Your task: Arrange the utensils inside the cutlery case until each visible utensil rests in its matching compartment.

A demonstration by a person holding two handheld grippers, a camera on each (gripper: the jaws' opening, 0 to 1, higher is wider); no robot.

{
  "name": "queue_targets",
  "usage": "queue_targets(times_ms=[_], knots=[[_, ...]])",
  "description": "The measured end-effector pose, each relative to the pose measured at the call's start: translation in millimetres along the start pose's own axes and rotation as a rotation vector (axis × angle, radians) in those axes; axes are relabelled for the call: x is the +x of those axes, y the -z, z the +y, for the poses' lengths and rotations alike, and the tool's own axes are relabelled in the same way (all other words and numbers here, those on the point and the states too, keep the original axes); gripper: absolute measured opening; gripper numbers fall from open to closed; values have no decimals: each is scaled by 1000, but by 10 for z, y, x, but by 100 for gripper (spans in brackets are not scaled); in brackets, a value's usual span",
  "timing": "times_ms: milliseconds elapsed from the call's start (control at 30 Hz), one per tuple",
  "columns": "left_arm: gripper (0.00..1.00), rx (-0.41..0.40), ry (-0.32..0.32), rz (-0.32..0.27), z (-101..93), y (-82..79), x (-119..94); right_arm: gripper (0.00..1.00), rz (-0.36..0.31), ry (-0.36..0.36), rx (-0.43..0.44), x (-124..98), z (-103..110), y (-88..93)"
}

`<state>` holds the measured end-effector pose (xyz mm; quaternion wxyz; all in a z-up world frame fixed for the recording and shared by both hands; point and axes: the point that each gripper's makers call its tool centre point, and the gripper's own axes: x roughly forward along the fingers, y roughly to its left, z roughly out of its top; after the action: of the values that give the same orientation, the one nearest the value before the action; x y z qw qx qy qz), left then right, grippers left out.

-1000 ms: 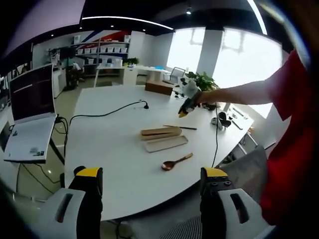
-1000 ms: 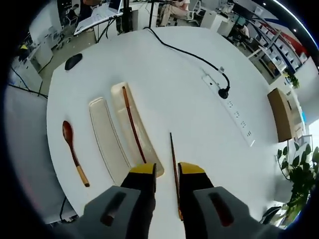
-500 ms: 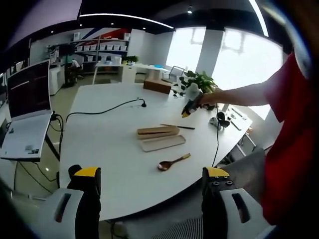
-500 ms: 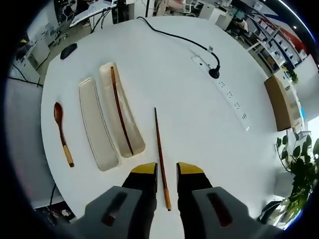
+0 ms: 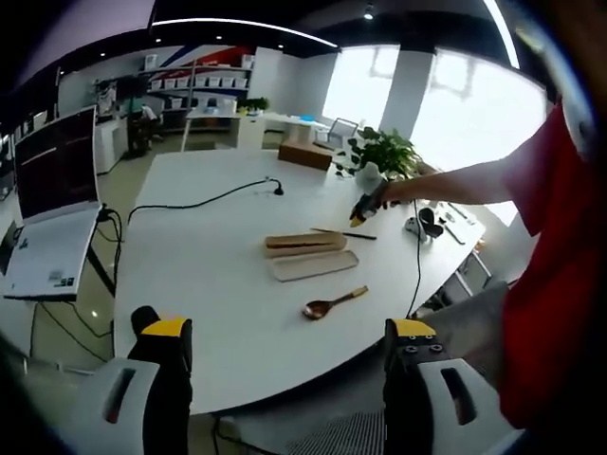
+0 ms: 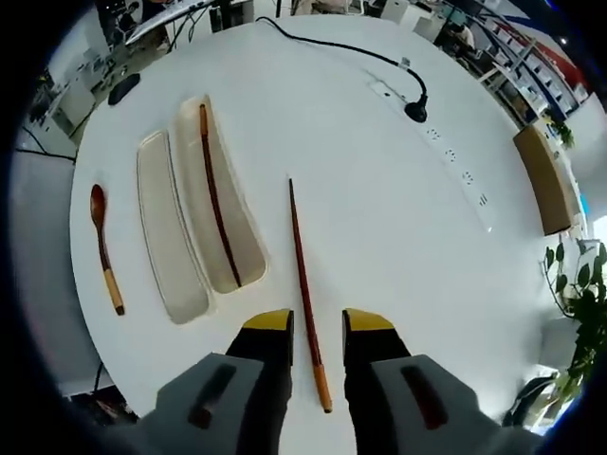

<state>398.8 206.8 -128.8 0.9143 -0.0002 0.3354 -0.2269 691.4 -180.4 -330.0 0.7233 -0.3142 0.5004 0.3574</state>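
White round bench (image 6: 379, 190): right gripper (image 6: 318, 322) spread, straddling loose dark wooden chopstick (image 6: 302, 275). Other chopstick (image 6: 216, 194) in beige case tray (image 6: 242, 248) (lid (image 6: 171, 251) beside), wooden spoon (image 6: 102, 248) apart. Left gripper (image 5: 285, 341) spread wide, off bench.

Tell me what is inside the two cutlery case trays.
In the right gripper view, the tray nearer the loose chopstick holds one dark chopstick lying lengthwise. The other tray, beside the spoon, is empty. Nothing covers either one.
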Motion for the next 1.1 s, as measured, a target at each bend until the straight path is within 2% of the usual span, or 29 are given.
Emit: queue_targets(times_ms=[100,267,433,500,533,567,700,733,867,1033,1100], knots=[[85,-5,6,-3,-16,-22,11,16,40,22,-36,77,-16,106],[85,-2,-5,-3,-11,-61,3,15,49,4,-39,194,-77,191],[85,6,-4,6,-79,-63,37,13,95,-10,-75,216,25,298],[85,12,0,15,-123,-54,44,9,96,-25,-70,217,46,310],[85,13,0,17,-134,-50,45,8,80,-39,-38,225,40,284],[85,14,0,20,-145,-44,46,8,93,-44,-33,230,15,303],[85,16,-2,27,-157,-41,50,5,95,-81,-42,258,26,319],[85,17,-2,25,-158,-46,50,5,119,-82,-41,263,2,352],[85,19,-3,22,-151,-74,46,10,147,-85,-51,268,-33,404],[85,15,6,21,-151,-75,74,6,144,-96,-36,247,8,402],[85,20,8,18,-159,-83,78,1,172,-73,-45,249,-10,415]])
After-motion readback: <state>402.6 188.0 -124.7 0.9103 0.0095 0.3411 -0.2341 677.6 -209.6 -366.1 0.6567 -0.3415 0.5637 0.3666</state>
